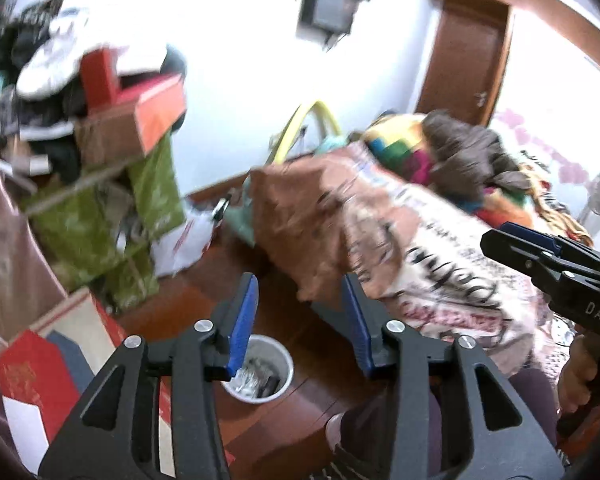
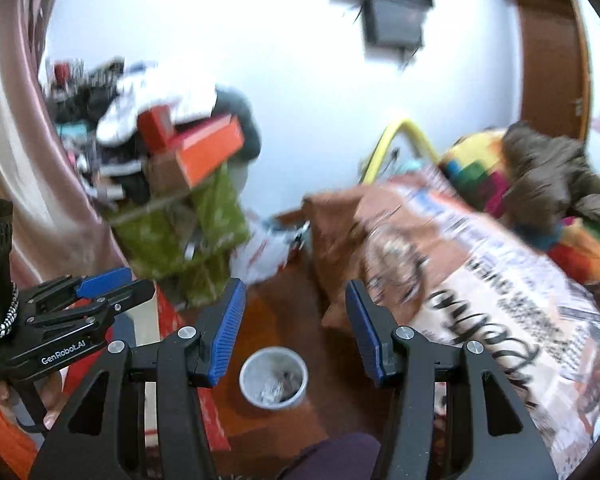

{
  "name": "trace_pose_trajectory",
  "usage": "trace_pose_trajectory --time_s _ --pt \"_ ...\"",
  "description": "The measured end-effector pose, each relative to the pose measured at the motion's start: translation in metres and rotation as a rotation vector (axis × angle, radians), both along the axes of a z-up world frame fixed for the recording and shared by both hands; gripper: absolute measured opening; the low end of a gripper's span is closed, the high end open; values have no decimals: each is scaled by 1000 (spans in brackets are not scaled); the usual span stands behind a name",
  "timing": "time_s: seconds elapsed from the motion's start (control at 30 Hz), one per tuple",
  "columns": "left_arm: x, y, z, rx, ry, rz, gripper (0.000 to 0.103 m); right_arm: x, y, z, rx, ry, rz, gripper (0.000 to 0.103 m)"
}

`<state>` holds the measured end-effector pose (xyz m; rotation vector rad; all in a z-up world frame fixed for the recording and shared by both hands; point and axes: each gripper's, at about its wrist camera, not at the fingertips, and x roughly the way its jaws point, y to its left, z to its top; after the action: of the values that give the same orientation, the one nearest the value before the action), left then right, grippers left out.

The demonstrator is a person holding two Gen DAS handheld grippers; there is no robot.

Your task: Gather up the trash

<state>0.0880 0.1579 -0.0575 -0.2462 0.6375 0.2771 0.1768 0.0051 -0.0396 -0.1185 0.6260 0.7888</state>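
down on the wooden floor (image 2: 268,304), near me, sits a light, crushable paper cup (image 2: 274,378) of scraps, between both grippers' released fingers (image 1: 244,320); i'd pinch its thin rim gently, keeping it upright.

Below the black left gripper (image 1: 304,320) with blue pads (image 1: 244,320) stands a white trash bin (image 1: 284,360) on the reddish-brown floor (image 1: 320,396). To its right lies a brown-and-white bedspread (image 1: 440,248) printed with black lettering; to its left, green boxes (image 1: 156,188) under an orange box (image 1: 160,112).
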Motion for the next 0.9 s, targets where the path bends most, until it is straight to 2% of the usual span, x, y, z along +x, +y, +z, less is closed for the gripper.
trace_pose_trajectory --time_s 0.1,0.23,0.37,0.43,0.47,0.5,0.57,0.63,0.7,0.73,0.77,0.9 --pt "-17 -29 33 44 -69 -49 45 -19 -30 21 54 -57 -67 49" --pt "-39 -63 62 102 -148 -102 49 -50 -64 40 105 -135 -193 49" --pt "-62 -89 78 122 -214 -155 60 -72 -82 46 121 -167 -297 49" --pt "-69 -99 80 124 -227 -180 60 -79 -86 47 111 -176 -331 49" --pt "-71 -102 81 125 -231 -189 61 -83 -88 47 102 -182 -354 54" --pt "-73 -107 81 124 -236 -199 62 -86 -91 48 99 -187 -370 65" --pt "-76 -110 79 114 -243 -217 69 -95 -102 50 114 -198 -421 80" --pt "-80 -115 76 111 -250 -233 74 -102 -110 51 124 -206 -453 87" --pt "-85 -119 74 121 -258 -236 86 -109 -116 52 105 -220 -486 97" --pt "-88 -120 73 119 -267 -233 94 -112 -116 52 91 -234 -508 100" --pt "-91 -119 72 114 -276 -231 96 -114 -117 51 81 -246 -523 103" --pt "-99 -121 71 112 -287 -219 96 -121 -118 48 46 -282 -560 103"
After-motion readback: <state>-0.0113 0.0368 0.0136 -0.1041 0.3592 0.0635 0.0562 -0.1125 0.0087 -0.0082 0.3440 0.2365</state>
